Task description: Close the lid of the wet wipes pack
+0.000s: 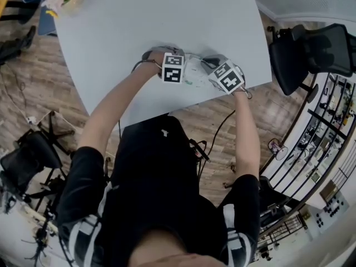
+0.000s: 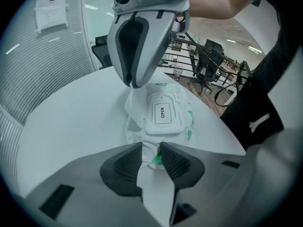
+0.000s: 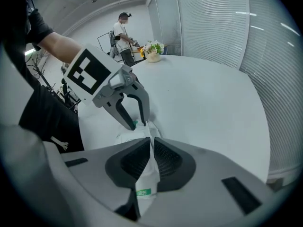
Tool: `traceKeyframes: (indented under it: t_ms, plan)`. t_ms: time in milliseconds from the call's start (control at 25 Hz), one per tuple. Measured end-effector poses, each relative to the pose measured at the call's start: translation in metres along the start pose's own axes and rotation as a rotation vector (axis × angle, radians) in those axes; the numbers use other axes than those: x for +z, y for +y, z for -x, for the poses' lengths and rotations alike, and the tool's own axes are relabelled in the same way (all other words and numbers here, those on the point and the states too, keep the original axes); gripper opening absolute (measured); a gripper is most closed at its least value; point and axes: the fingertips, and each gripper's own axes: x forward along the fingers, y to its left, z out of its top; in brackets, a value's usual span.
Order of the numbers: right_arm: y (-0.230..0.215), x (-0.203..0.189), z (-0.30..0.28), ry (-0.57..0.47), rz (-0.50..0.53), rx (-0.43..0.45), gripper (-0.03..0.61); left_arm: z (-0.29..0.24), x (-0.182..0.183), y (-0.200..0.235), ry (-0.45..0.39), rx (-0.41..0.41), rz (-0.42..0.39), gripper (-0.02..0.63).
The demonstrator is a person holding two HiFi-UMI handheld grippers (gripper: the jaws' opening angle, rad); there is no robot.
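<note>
The wet wipes pack point(image 2: 161, 119) lies on the white table point(image 2: 71, 122), soft and white with green print. Its white plastic lid point(image 2: 162, 113), marked OPEN, lies flat against the pack. My left gripper point(image 2: 151, 151) is shut on the pack's near end flap. My right gripper point(image 3: 151, 145) is shut on the opposite end flap point(image 3: 147, 171), and in the left gripper view that right gripper point(image 2: 135, 85) stands at the pack's far end. In the head view the pack point(image 1: 194, 75) shows between the two marker cubes point(image 1: 173, 67) point(image 1: 227, 77), near the table's front edge.
The table's front edge point(image 1: 183, 107) runs just below the pack. A black office chair point(image 1: 311, 52) stands at the right, another chair point(image 1: 30, 154) at the left. A flower basket point(image 3: 152, 51) sits at the table's far end, with a person point(image 3: 124, 34) standing behind it.
</note>
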Motion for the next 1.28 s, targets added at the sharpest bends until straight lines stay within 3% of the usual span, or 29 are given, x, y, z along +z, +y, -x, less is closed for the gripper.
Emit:
traceKeyframes:
  t_ms: [640, 960, 1280]
  plan:
    - [0.062, -0.033, -0.018, 0.051, 0.019, 0.094, 0.082, -0.001, 0.001, 0.000, 0.005, 0.023, 0.001, 0.135]
    - [0.065, -0.043, -0.031, 0.052, -0.020, 0.082, 0.077, -0.001, 0.003, 0.001, 0.006, 0.021, -0.001, 0.135]
    - [0.066, -0.050, -0.038, 0.092, 0.028, 0.044, 0.065, -0.002, 0.005, 0.000, 0.001, 0.028, 0.003, 0.135]
